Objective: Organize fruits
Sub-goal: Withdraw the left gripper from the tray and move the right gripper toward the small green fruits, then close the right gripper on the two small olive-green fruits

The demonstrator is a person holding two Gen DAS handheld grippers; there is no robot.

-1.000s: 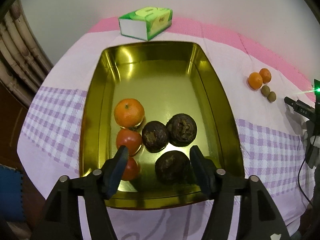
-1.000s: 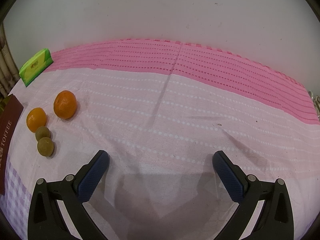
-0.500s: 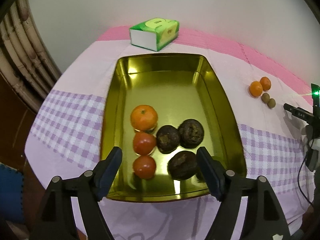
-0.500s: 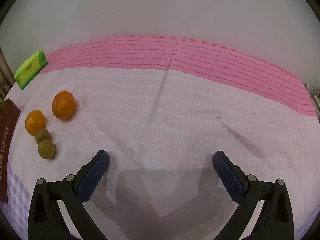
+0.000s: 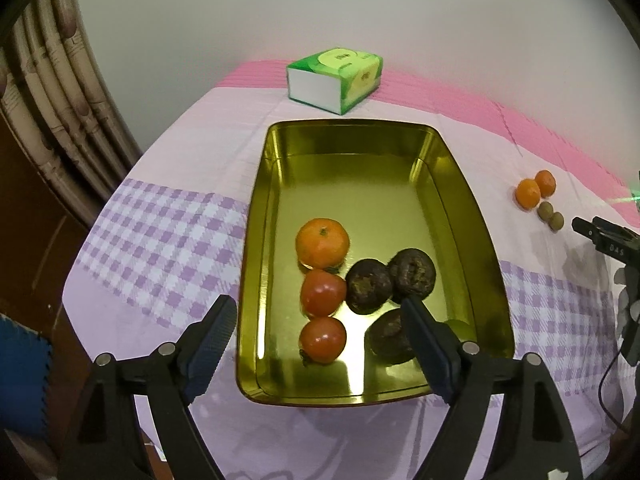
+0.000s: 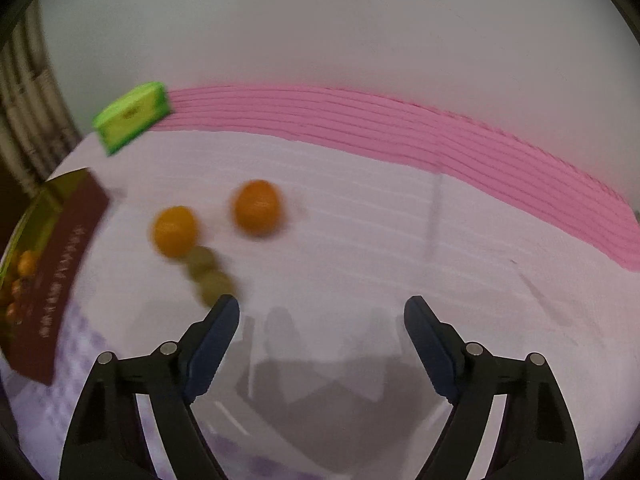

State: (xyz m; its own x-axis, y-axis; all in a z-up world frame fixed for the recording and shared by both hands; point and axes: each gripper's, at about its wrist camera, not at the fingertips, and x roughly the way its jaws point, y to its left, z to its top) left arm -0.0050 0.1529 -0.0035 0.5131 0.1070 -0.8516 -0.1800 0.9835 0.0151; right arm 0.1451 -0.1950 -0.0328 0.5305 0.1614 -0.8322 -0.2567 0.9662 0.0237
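Observation:
A gold tray (image 5: 456,184) holds an orange (image 5: 322,242), two tomatoes (image 5: 322,293), three dark round fruits (image 5: 368,285) and a green fruit (image 5: 458,327) partly hidden by my finger. My left gripper (image 5: 320,344) is open and empty above the tray's near end. On the cloth to the right lie two oranges (image 5: 527,193) and two small brown-green fruits (image 5: 550,215). In the blurred right wrist view the two oranges (image 6: 256,208) and the two small fruits (image 6: 208,272) lie ahead and left of my open, empty right gripper (image 6: 322,330).
A green tissue box (image 5: 335,78) stands at the table's far edge, also in the right wrist view (image 6: 130,117). The tray's dark red side (image 6: 60,268) shows at left. A curtain (image 5: 52,92) hangs left of the table. The right gripper's body (image 5: 608,240) shows at far right.
My left gripper has pulled back and up from the tray, leaving the fruit in it. My right gripper has swung left, bringing the loose oranges and small fruits closer to centre.

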